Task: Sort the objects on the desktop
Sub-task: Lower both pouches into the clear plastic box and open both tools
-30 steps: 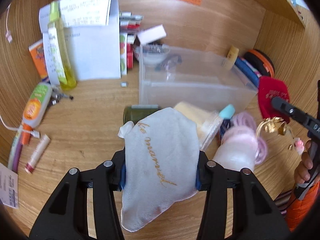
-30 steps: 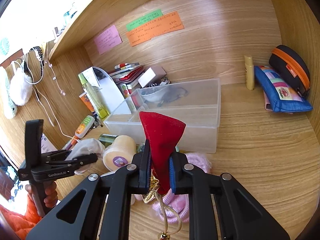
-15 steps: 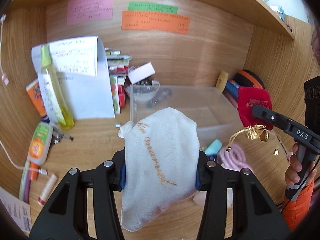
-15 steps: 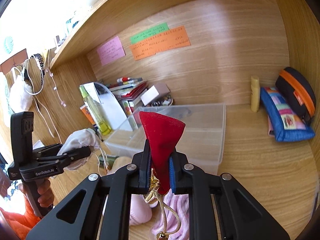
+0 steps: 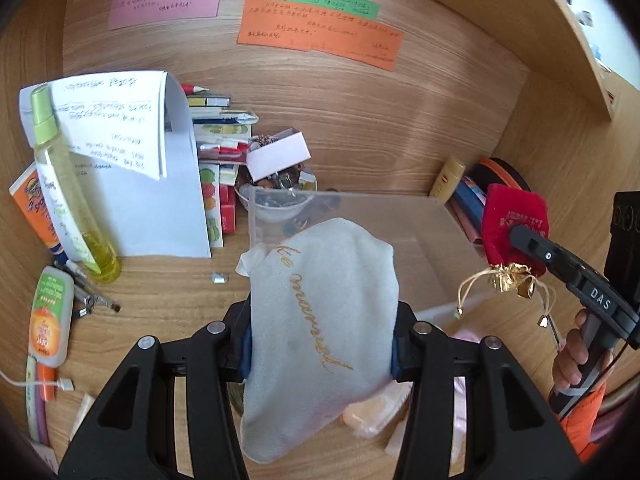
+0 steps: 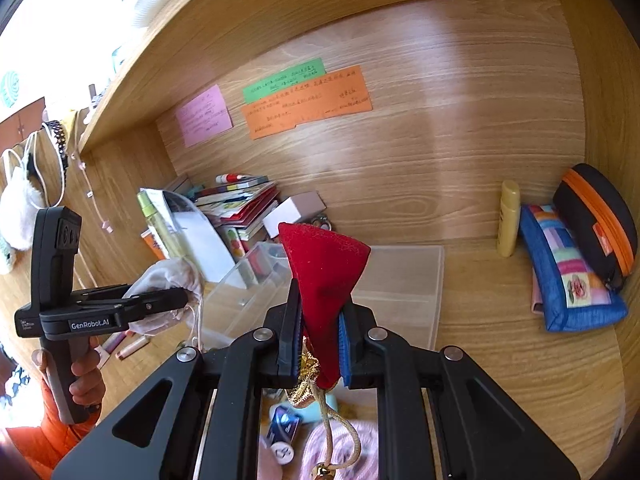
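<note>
i hold the white pouch (image 5: 320, 320) clamped in the left gripper (image 5: 320, 344) and the red pouch (image 6: 324, 276) pinched in the right gripper (image 6: 319, 344), both raised just before the clear bin (image 6: 400, 280), apparently for sorting into it.

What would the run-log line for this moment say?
left gripper: shut on white pouch | right gripper: shut on red pouch | both held near clear bin | neither pouch binned yet
</note>
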A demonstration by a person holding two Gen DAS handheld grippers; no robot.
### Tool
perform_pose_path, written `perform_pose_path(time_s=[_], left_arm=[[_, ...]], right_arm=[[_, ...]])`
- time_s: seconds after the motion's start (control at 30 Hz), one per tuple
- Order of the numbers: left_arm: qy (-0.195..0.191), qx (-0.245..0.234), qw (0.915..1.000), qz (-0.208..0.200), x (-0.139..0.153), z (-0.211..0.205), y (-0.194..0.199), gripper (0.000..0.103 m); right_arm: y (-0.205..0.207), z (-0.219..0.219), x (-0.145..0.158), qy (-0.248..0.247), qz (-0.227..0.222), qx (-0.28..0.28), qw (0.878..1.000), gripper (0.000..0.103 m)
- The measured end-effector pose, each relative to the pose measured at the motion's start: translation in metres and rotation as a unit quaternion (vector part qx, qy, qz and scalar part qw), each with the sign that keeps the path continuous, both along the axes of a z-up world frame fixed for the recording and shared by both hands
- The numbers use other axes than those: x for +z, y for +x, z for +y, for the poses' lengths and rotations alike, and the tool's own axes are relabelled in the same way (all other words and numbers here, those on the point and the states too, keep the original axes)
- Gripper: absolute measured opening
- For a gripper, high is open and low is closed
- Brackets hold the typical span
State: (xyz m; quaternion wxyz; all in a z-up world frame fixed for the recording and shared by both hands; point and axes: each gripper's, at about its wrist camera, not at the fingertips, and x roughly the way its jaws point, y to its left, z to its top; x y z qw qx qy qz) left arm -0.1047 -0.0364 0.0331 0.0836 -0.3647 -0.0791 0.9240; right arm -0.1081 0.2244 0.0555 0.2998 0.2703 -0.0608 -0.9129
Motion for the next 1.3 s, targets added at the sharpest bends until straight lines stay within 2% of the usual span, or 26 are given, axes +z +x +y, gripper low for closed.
perform_pose_path(time_s=[0.33,0.7,0.9,1.0,1.3], left_arm=[[0.006,0.002,1.0000,0.004,0.005,0.007,-0.036,0.048],[-0.021,-0.011,0.9988,-0.043,-0.036,0.022,-0.067,0.048],[-0.033,-0.024,0.9969,-0.068,-0.055,0.028,-0.074,0.048],[-0.055,-0.026,0.9963,-0.061,-0.057,0.034,-0.072,0.049],[-0.063,-0.028,0.9958,-0.061,-0.058,0.047,-0.060,0.053]], right_arm=[[-0.033,-0.014,-0.006,0.009,-0.017,-0.008,1.000,0.013],[-0.054,-0.030,-0.045,0.045,-0.069,0.015,0.997,0.013],[-0.054,-0.038,-0.056,0.088,-0.068,0.009,0.994,0.014],[-0.052,-0.042,-0.058,0.106,-0.061,0.006,0.993,0.016],[-0.049,-0.051,-0.058,0.155,-0.042,-0.004,0.987,0.019]])
